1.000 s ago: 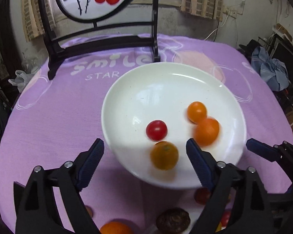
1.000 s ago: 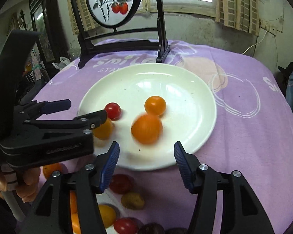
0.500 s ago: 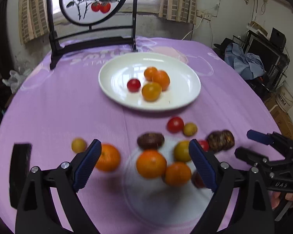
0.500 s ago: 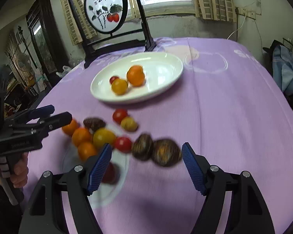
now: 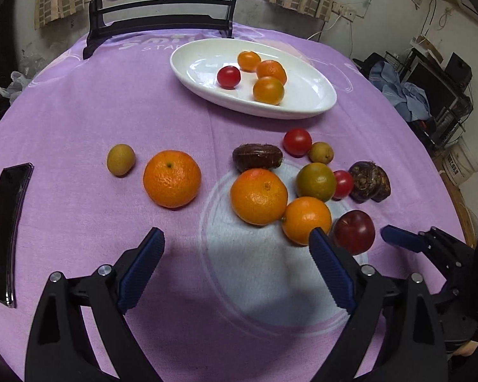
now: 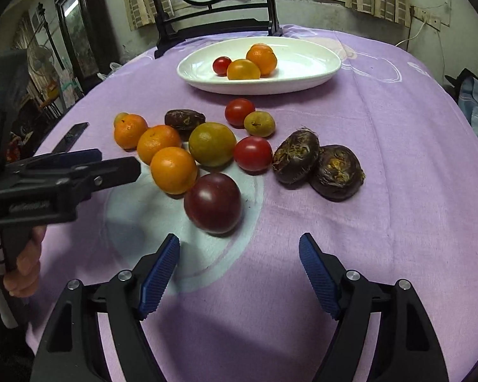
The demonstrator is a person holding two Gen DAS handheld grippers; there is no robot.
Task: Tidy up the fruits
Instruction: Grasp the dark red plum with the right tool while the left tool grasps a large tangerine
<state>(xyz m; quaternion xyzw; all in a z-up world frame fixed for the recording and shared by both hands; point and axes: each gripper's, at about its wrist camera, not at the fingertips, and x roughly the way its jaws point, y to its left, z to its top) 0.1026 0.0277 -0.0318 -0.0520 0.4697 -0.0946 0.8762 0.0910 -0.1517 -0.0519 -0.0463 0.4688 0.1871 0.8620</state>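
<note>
While both grippers were held released, the plum was seen just ahead of the right gripper, the left gripper farther off.

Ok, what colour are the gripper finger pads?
Blue, ribbed, on black arms; the right gripper pads show best in the right wrist view.

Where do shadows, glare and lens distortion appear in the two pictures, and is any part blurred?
Left wrist view: the left gripper casts a soft shadow on the cloth; the plate has window glare; the fisheye bends the phone. Right wrist view: sharp, no motion blur; the plum has a small highlight; the table edge curves, corners are dark.
</note>
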